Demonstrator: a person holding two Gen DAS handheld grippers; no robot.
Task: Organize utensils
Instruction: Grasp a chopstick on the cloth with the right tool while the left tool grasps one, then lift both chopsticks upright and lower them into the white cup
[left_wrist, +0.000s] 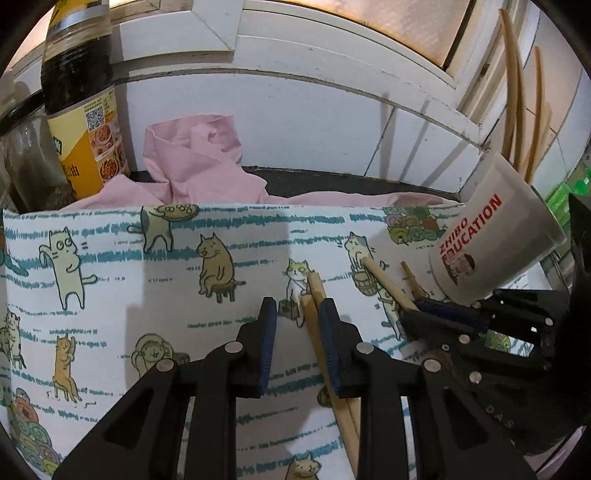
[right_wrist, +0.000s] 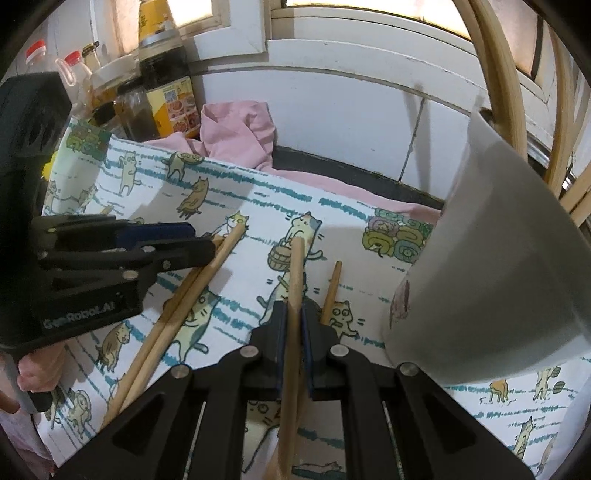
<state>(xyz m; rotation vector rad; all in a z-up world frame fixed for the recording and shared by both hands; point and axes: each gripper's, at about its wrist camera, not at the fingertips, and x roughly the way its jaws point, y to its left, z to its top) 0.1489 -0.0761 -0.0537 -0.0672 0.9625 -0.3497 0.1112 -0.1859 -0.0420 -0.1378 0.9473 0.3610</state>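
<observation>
A: Lower centre, right view: right gripper (right_wrist: 293, 321), jaws closed on one tan wooden chopstick (right_wrist: 295, 273). Risk?

B: The stick is pinched near its middle; it may pivot or strike the rim of the white plastic cup (right_wrist: 491, 266) at right.

A: And the left gripper (left_wrist: 297, 325)?

B: Narrowly parted. The pair of pale wooden chopsticks (left_wrist: 314, 295) lies against its right pad, not clamped; closing off-centre may catch one only.

A: Surface, room?

B: Cat-printed cloth (left_wrist: 147, 314) at centre, a pink cloth (left_wrist: 192, 162) beyond, a dark sauce bottle (left_wrist: 79, 96) upper left, white tiled wall (left_wrist: 314, 122) and window frame above.
</observation>
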